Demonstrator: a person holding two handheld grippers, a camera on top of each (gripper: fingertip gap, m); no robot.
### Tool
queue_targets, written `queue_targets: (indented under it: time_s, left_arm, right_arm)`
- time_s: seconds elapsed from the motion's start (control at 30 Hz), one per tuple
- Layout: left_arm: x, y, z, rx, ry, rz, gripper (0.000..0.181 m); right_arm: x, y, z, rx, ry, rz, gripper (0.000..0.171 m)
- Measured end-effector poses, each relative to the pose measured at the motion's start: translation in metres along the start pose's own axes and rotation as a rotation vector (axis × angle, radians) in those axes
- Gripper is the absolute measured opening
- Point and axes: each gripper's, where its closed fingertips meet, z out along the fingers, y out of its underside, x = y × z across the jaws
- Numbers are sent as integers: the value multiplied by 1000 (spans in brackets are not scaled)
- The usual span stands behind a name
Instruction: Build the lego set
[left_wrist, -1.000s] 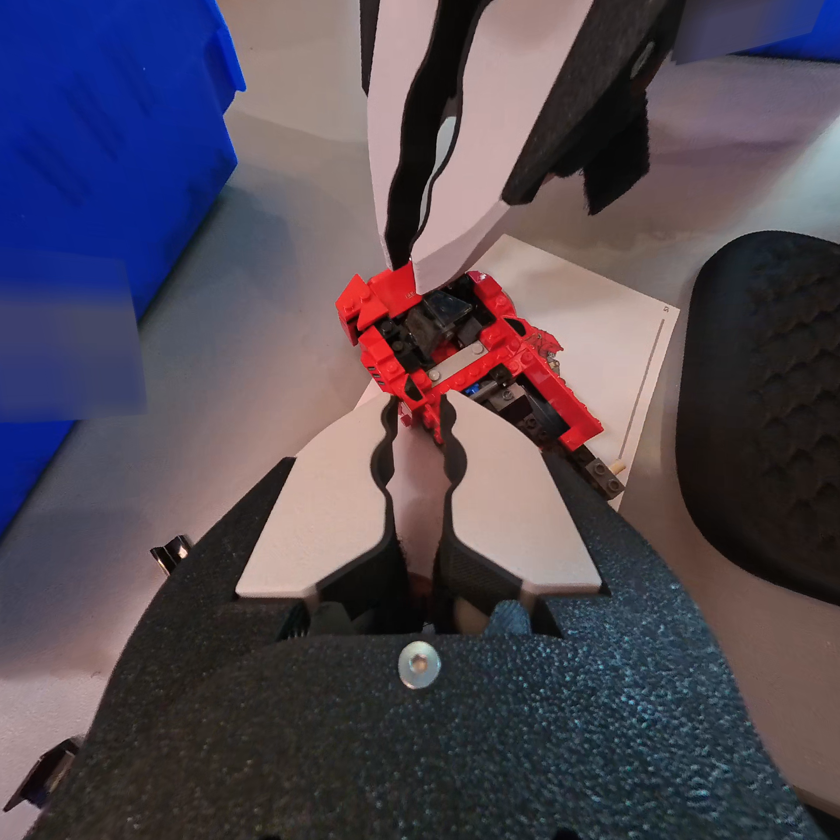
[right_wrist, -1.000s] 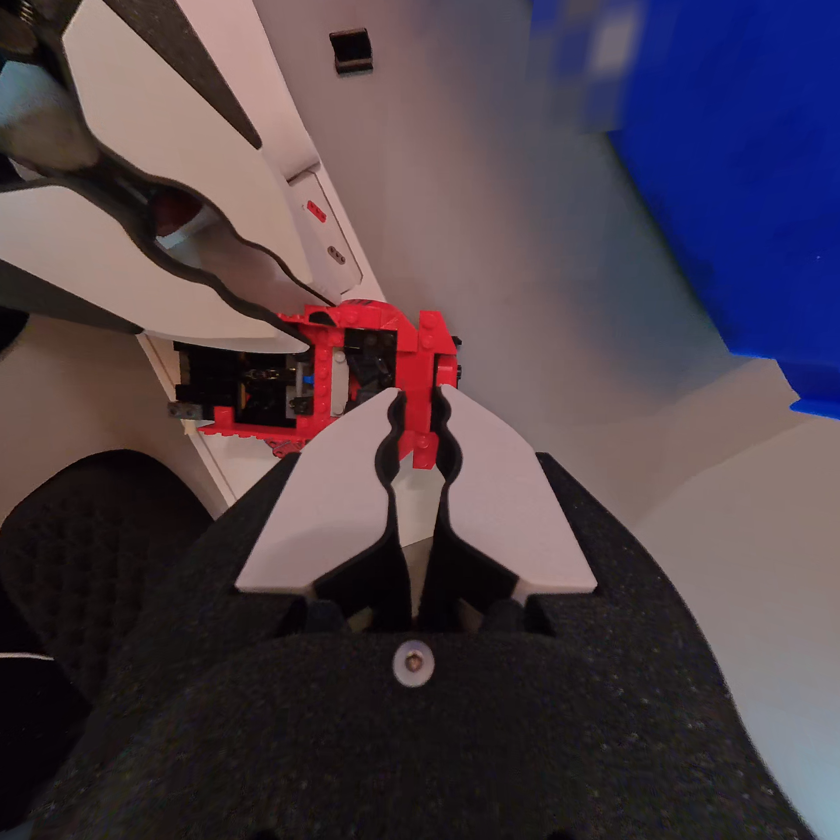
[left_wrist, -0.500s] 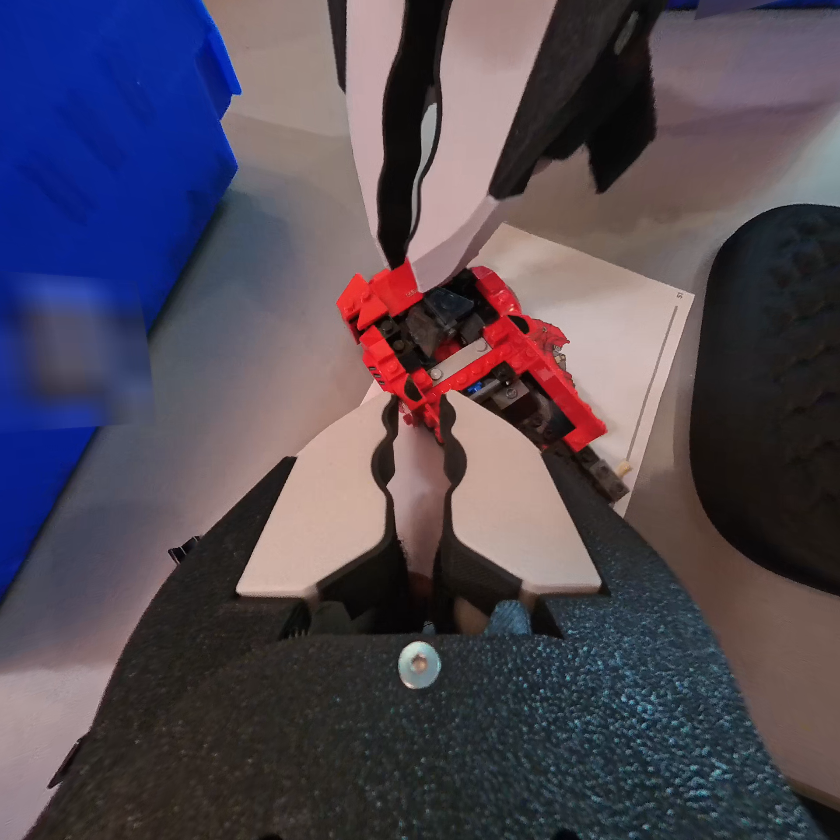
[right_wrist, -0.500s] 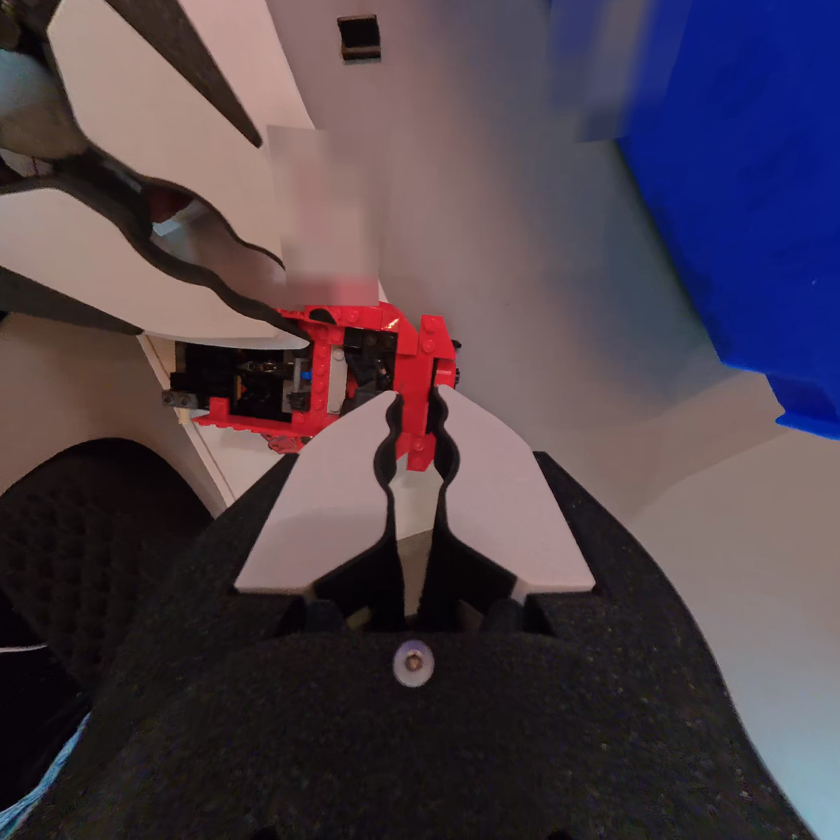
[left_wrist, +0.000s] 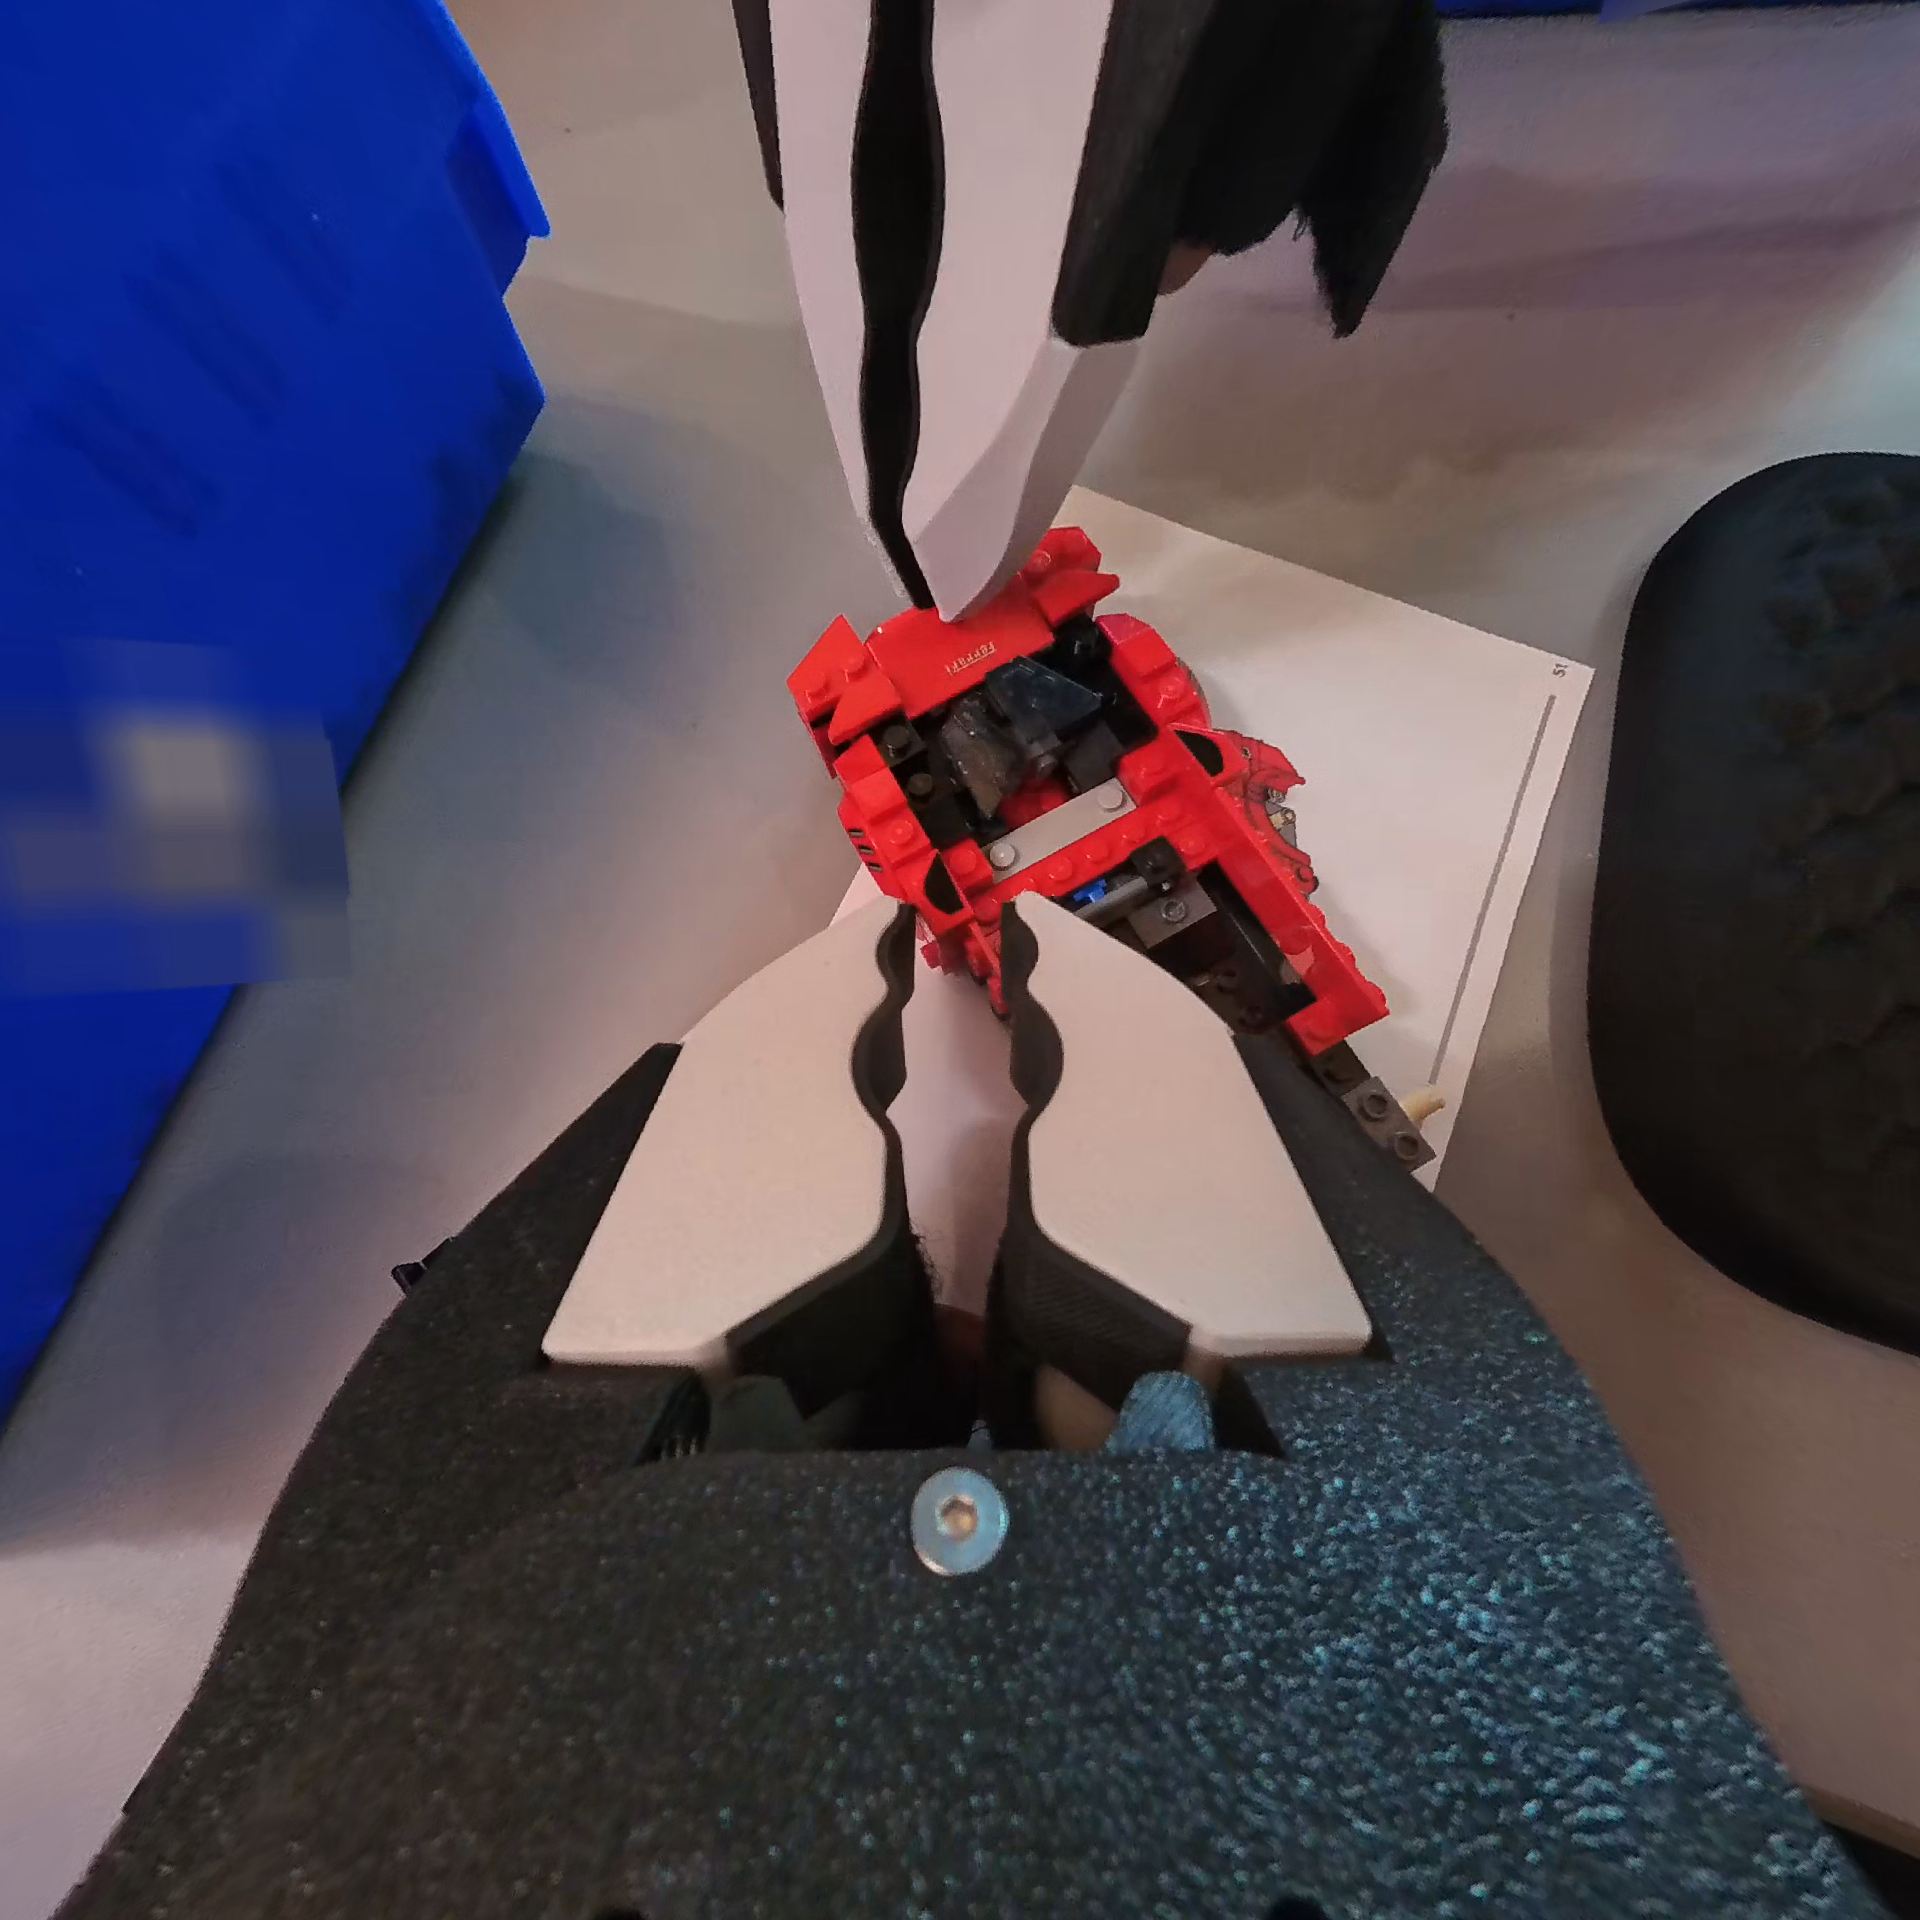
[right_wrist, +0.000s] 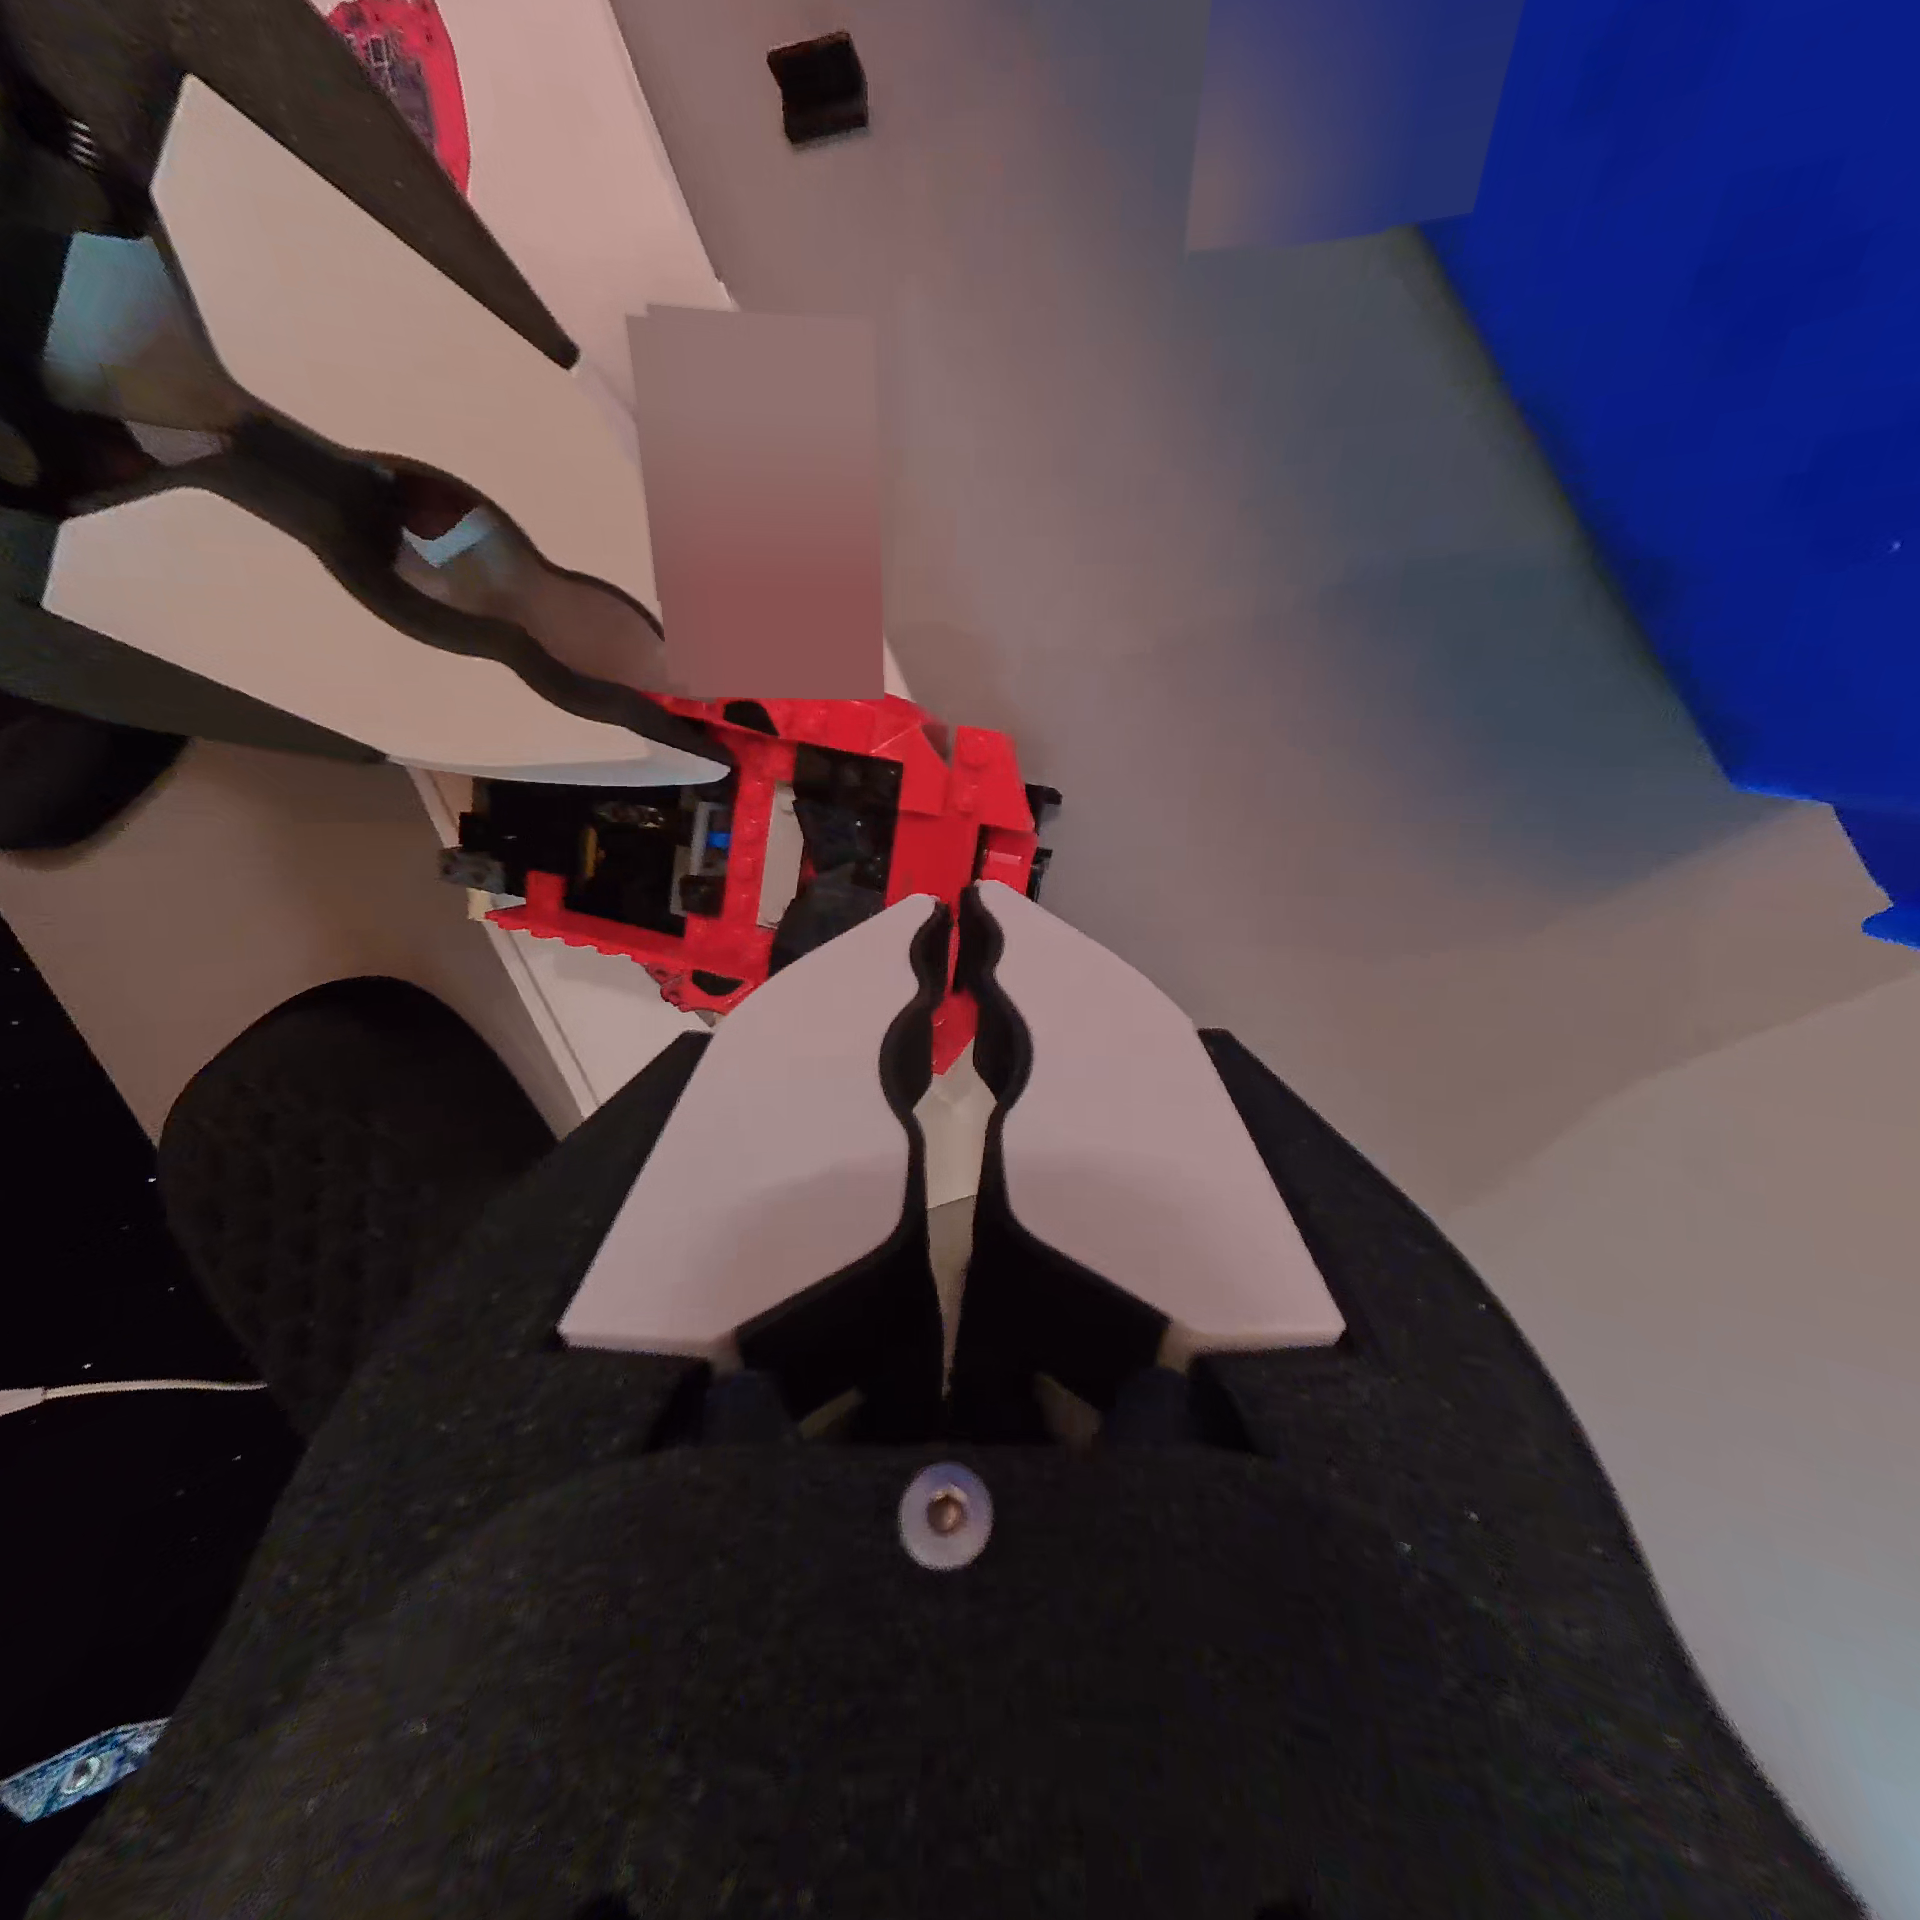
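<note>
The red and black lego car (left_wrist: 1049, 821) lies part-built on a white sheet (left_wrist: 1340, 727) on the pale worktop (left_wrist: 623, 644), its open frame facing up and its black rear end pointing toward the dark pad (left_wrist: 1766, 883) at the right of the left wrist view. The left gripper (left_wrist: 956, 914) has its jaws clenched on a red edge piece at the car's near side, a narrow gap between the tips filled by that piece. The right gripper (right_wrist: 954, 902) comes from the far side; its jaws are pressed nearly together and their tips rest on the flat red panel at the car's front end. Whether they pinch anything there I cannot tell, though red plastic shows in the slit between them in the right wrist view. A blue bin (left_wrist: 208, 416) stands to the left of the car, apart from it, and a small black block (right_wrist: 819, 85) lies alone on the worktop farther off.
</note>
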Motion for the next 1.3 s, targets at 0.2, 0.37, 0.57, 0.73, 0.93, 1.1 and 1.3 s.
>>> queue_targets:
  time_s: [0.2, 0.37, 0.57, 0.73, 0.93, 1.1, 1.3]
  left_arm:
    - [0, 0, 0, 2, -2, 4, 15]
    - [0, 0, 0, 0, -6, 12, 15]
    - [0, 0, 0, 3, -10, 19, 15]
    - [1, 0, 0, 9, -5, 23, 15]
    - [1, -1, 1, 30, -9, 20, 15]
    - [1, -1, 1, 59, -42, 37, 14]
    - [-1, -1, -2, 42, -51, 55, 26]
  right_arm:
    - [2, 1, 0, 11, -38, 21, 8]
    - [4, 1, -2, 54, -166, 77, 11]
    - [4, 5, 3, 53, -314, 147, 35]
    - [5, 7, 7, 60, -395, 174, 22]
    - [6, 7, 8, 81, -484, 240, 22]
    - [7, 8, 9, 100, -507, 267, 22]
    - [5, 9, 10, 108, -519, 272, 22]
